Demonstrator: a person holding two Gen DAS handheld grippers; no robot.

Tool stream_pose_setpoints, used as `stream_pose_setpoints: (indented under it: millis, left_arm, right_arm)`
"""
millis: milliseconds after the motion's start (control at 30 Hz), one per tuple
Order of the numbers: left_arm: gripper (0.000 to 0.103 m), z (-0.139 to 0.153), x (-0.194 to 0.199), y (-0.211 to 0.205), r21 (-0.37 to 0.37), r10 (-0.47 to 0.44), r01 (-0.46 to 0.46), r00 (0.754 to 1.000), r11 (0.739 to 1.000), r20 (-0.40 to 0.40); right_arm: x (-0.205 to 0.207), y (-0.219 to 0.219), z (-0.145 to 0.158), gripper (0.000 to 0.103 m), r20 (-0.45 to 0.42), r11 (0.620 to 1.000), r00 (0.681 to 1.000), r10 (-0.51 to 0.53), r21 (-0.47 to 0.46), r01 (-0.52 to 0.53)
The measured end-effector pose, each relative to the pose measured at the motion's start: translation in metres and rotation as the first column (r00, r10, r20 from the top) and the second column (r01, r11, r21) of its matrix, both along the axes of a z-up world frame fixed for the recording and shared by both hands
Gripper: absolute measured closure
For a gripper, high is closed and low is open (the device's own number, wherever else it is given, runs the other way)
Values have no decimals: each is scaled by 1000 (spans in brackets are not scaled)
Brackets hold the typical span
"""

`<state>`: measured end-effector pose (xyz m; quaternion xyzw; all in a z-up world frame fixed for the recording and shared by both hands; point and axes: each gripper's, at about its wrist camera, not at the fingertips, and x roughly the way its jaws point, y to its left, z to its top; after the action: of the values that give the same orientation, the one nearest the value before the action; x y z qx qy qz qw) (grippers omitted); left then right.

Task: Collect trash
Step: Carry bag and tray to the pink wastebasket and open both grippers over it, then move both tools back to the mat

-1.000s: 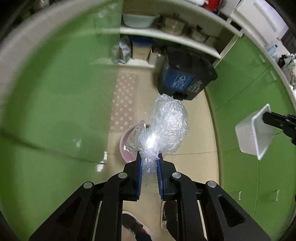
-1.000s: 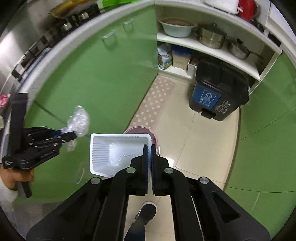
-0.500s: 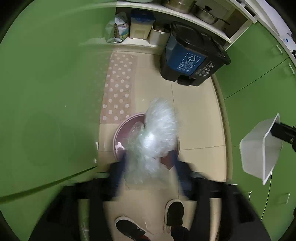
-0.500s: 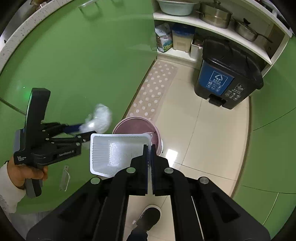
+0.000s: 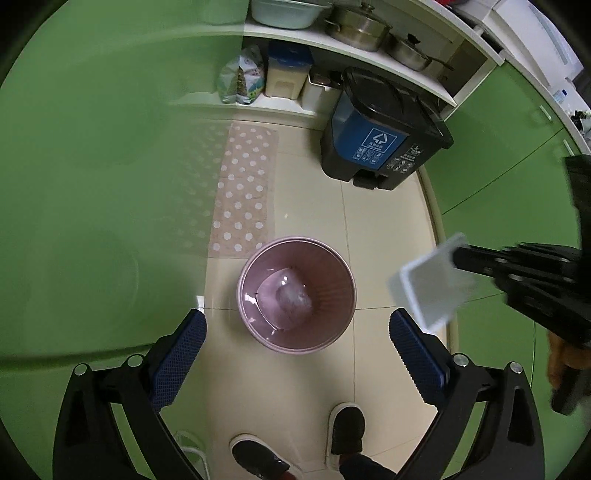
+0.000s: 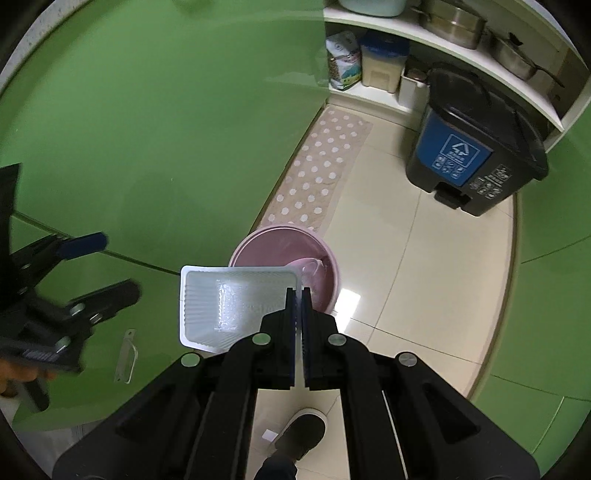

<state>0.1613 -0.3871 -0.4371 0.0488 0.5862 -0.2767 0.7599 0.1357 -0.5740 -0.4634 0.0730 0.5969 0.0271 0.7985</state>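
A pink waste bin (image 5: 297, 297) stands on the tiled floor, and a crumpled clear plastic bag (image 5: 290, 295) lies inside it. My left gripper (image 5: 297, 350) is open and empty, held above the bin's near side. My right gripper (image 6: 299, 295) is shut on the rim of a white plastic tray (image 6: 236, 308), held above and left of the bin (image 6: 291, 251). In the left wrist view the tray (image 5: 432, 282) hangs to the right of the bin. The left gripper (image 6: 96, 266) shows at the left of the right wrist view.
A black and blue pedal bin (image 5: 376, 136) stands at the back by the white shelves with pots (image 5: 358, 26). A dotted mat (image 5: 245, 192) lies along green cabinet fronts (image 5: 92, 166). My shoes (image 5: 343, 428) are on the floor below the grippers.
My left gripper swung over the pink bin and opened, and the plastic bag dropped into the bin. My right gripper with the tray moved closer to the bin.
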Motion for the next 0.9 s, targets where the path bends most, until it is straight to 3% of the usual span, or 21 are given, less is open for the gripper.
stream_pose_setpoints:
  millis: [100,167,200,233,267,333,500,667,767,900]
  left_arm:
    - [8,1,-2,6,-8,15,-15,1000,1000,-2]
    - [7,2,-4,8,-7,15,-15,1000,1000,5]
    - [7,1,-5,9,-5,15,-15,1000,1000,7]
    - [7,1,-5,10,-2,15,-15,1000,1000,8]
    - [7,0,-5,10,0,17,-17,1000,1000,7]
    - [8,-1,-6,10,3,15,-15,1000,1000,8]
    - [7,1,-9,7,12,2,-2,1000,1000,7]
    - [7,18,-17,4,22,-17,17,1000,1000,16]
    - [7,41,-28,1,17,-29,29,999,999,20]
    - [7,94,-47,-1,2,-43,42,998,999,38]
  right_arm:
    - [9,6,-11,99,-1,1000,1000,15,5,-15]
    - [15,9,-19,93,-5,1000,1000,20,6,-20]
    - [16,10,-23,67,-10,1000,1000,18,1,-18]
    - [17,10,-25,32,-12,1000,1000,13,1,-13]
    - [18,9,-26,23,-1,1000,1000,4,10,-4]
    - [16,9,-23,14,11,1000,1000,0,0,0]
    - [6,5,-14,6,-5,1000,1000,-7,-15,7]
    - [-13,2,16,5,-13,999,999,-31,-39,30]
    - [-27,0,43,5,-16,998,999,-43,-45,42]
    - [-50,-1,97,5,-8,997,999,-49,-56,49]
